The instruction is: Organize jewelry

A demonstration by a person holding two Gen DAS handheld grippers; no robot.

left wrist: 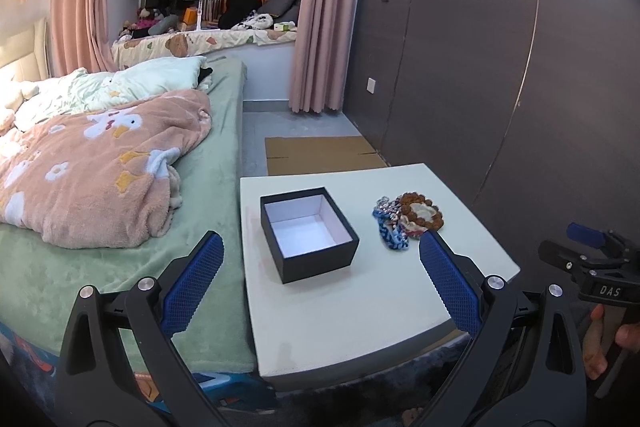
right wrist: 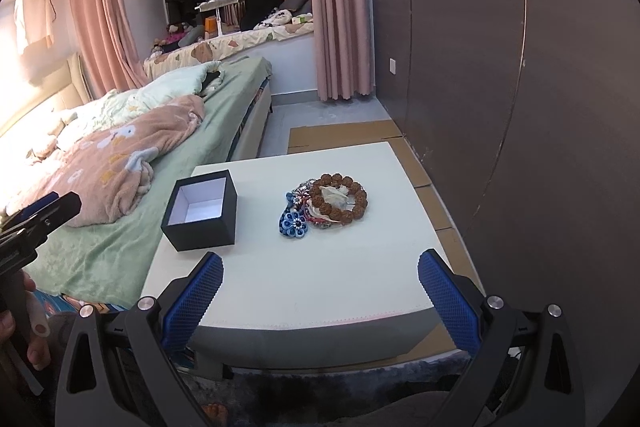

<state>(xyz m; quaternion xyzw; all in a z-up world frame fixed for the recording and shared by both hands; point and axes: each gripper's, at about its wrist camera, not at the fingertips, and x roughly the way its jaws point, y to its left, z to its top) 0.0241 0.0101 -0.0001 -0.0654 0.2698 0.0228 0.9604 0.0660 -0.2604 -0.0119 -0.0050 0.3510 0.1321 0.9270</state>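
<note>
**Nothing picked yet: both grippers wait short of the jewelry pile**

The task looks to be at its very start. The box (left wrist: 308, 235) sits open and bare inside on the pale surface (left wrist: 360, 311), and all the jewelry (right wrist: 326, 205) lies in one heap to its right, apart from the box but near it. The heap holds a ring of brown beads (right wrist: 340, 197) with a pale piece in its middle, a blue flower piece (right wrist: 294, 223) on the side nearest the box, and some tangled strands between them that are too small to make out.

The left gripper (left wrist: 320, 279) hangs above the near edge of the surface, jaws wide apart and holding nothing; the box lies just ahead between its fingers, and the heap is beyond its right finger. The right gripper (right wrist: 320, 291) is likewise spread wide and empty, hovering over the near edge with the heap straight ahead, well clear of its fingertips.

The likely next move is for the right gripper to go forward and down to the heap and close on one piece. The flower piece on the edge seems the easiest to lift alone; the beads rest on other items, so taking them first may drag the tangle along. The left gripper could steady the box
</note>
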